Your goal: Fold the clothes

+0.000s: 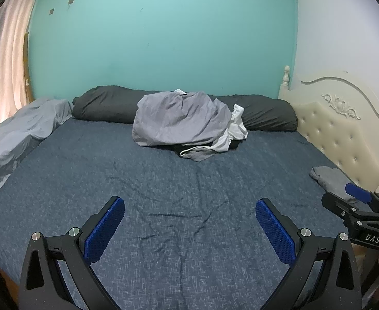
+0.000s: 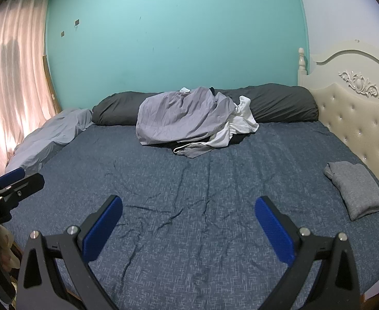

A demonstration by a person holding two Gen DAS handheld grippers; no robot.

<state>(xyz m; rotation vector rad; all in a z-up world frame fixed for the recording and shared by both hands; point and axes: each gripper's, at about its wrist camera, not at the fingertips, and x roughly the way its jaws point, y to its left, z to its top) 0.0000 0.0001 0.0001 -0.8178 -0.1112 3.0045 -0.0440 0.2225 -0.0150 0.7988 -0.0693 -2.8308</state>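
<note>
Both hand-held grippers are up front, hovering low over the near part of the bed. The left hand-held gripper (image 1: 189,222) has its blue-padded fingers (image 1: 104,232) spread wide with nothing between them but sheet. Same deal with the right hand-held gripper (image 2: 189,222): jaws wide apart, holding nothing. Each one also pokes into the other's view from the side, the right one at the right edge of the left wrist view and the left one at the left edge of the right wrist view.

Under them is the bed (image 2: 189,180), covered in a dark blue heathered sheet with a bunch of creases running across the middle.

Further out, toward the far side of the bed, sits the pile of unfolded clothes (image 1: 184,121): a light grey garment draped on top, a white garment (image 1: 237,124) bunched against its right side, and something grey with a white drawstring sticking out at the front. The pile leans against a long dark grey pillow (image 1: 104,103) lying along the teal wall (image 1: 163,38).

Over on the right, just beside the cream tufted headboard (image 2: 357,129), a folded grey garment (image 2: 354,188) lies flat on the sheet, well apart from the pile. On the left, a rumpled light grey blanket (image 2: 52,134) runs along the bed edge next to the pinkish curtain (image 2: 13,77).
</note>
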